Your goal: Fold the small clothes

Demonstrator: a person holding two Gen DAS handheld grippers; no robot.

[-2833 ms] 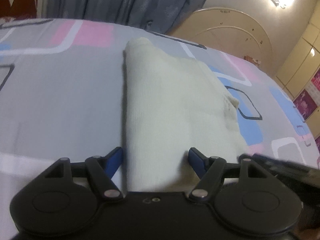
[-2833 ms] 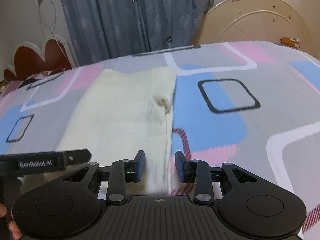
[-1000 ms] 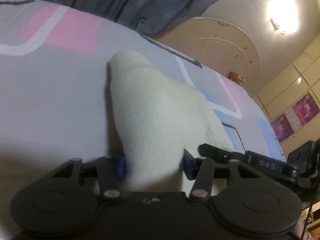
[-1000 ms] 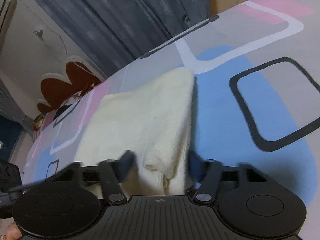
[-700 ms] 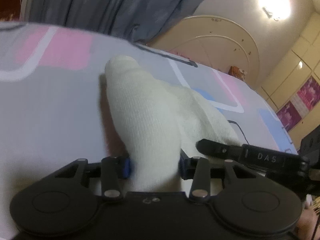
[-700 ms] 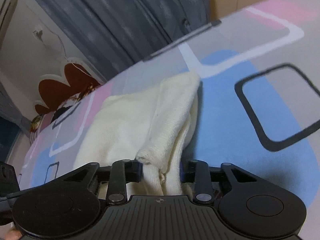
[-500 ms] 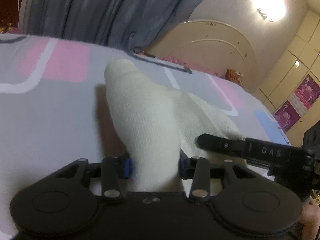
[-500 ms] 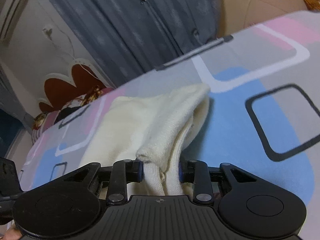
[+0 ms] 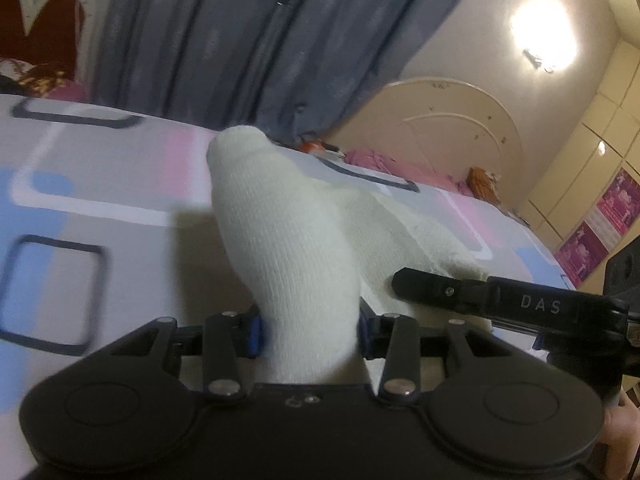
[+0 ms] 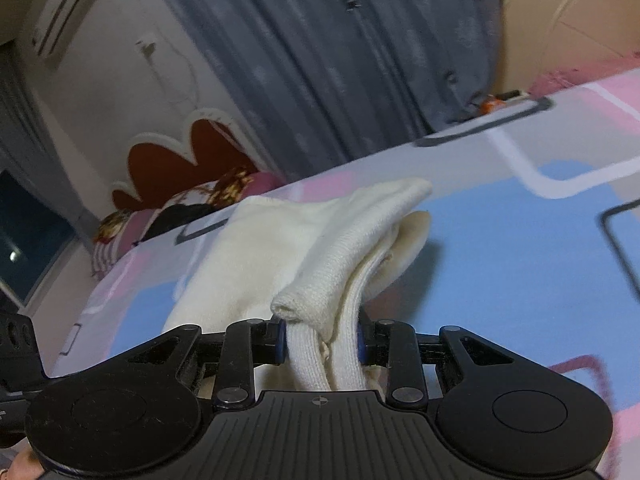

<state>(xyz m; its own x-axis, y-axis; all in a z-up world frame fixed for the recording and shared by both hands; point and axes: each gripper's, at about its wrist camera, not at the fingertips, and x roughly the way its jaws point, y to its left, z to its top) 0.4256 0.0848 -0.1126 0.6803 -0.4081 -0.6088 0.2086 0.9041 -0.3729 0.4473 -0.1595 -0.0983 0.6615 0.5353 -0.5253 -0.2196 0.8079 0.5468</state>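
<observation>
A cream knit garment [image 9: 288,240] lies folded lengthwise on the patterned bedsheet [image 9: 80,184]. My left gripper [image 9: 310,330] is shut on its near left corner and holds that end raised off the bed. My right gripper [image 10: 322,340] is shut on the near right corner of the garment [image 10: 304,248], where several bunched layers pass between the blue pads. The far end of the cloth still rests on the sheet. The right gripper's body [image 9: 500,300] shows at the right of the left wrist view.
The bed has a grey sheet with pink, blue and white rectangles [image 10: 540,248]. Blue curtains [image 9: 240,40] hang behind it. A cream headboard [image 9: 448,128] stands at the right. Pillows and a red-and-white shaped board [image 10: 188,172] sit at the far left.
Both grippers closed on the garment's near corners and lifted them. The near end has risen off the sheet and moved toward the far end.
</observation>
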